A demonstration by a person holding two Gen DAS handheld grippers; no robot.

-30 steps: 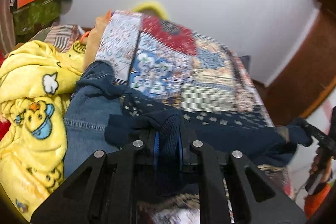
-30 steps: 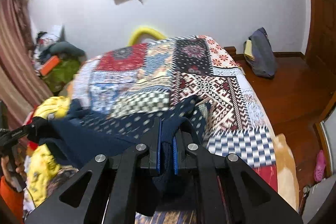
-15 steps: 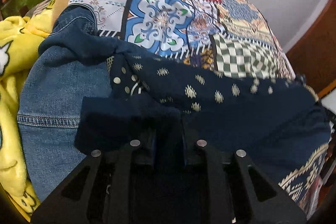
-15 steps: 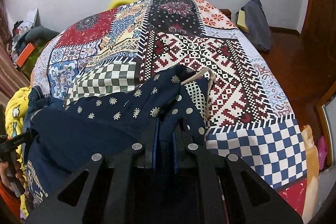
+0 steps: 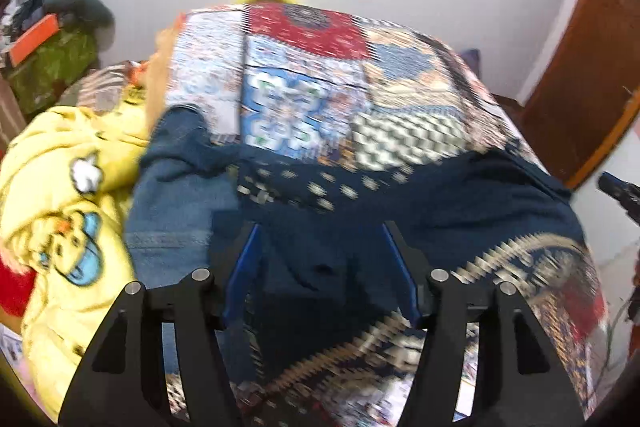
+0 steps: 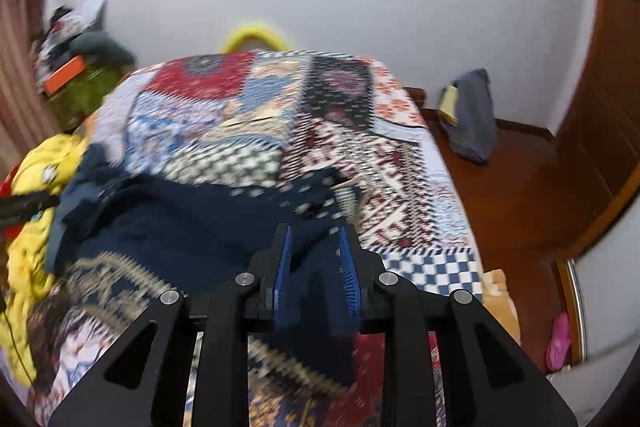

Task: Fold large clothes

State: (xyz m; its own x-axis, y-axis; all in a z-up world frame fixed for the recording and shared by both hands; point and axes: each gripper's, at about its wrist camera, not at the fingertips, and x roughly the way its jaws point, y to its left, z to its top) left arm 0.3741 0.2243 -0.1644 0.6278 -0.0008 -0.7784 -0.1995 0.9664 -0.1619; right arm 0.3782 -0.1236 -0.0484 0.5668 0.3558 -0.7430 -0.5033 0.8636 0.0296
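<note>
Dark blue cloth, a big garment (image 5: 440, 203) with small pale dots and a gold zigzag trim, lies across the near end of the bed (image 5: 304, 95). Its long way runs from side to side across the bed, and one gripper is at each end of it. The left gripper (image 5: 320, 259) is near the end beside the jeans (image 5: 172, 211) and the yellow blanket (image 5: 60, 187). Its jaws are opening and already stand wide apart, and the blue cloth lies between them, not pinched. The right gripper (image 6: 314, 267) is at the other end of the garment, nearer the checked edge of the bed cover. Its jaws are opening too, but only a little so far, and a fold of the cloth sits in the gap; its pads do not look to be pressing it. The cloth lies straight ahead of and under both pairs of jaws. Both look about as near to it. I think the next fold will need a fresh grab at both ends.
</note>
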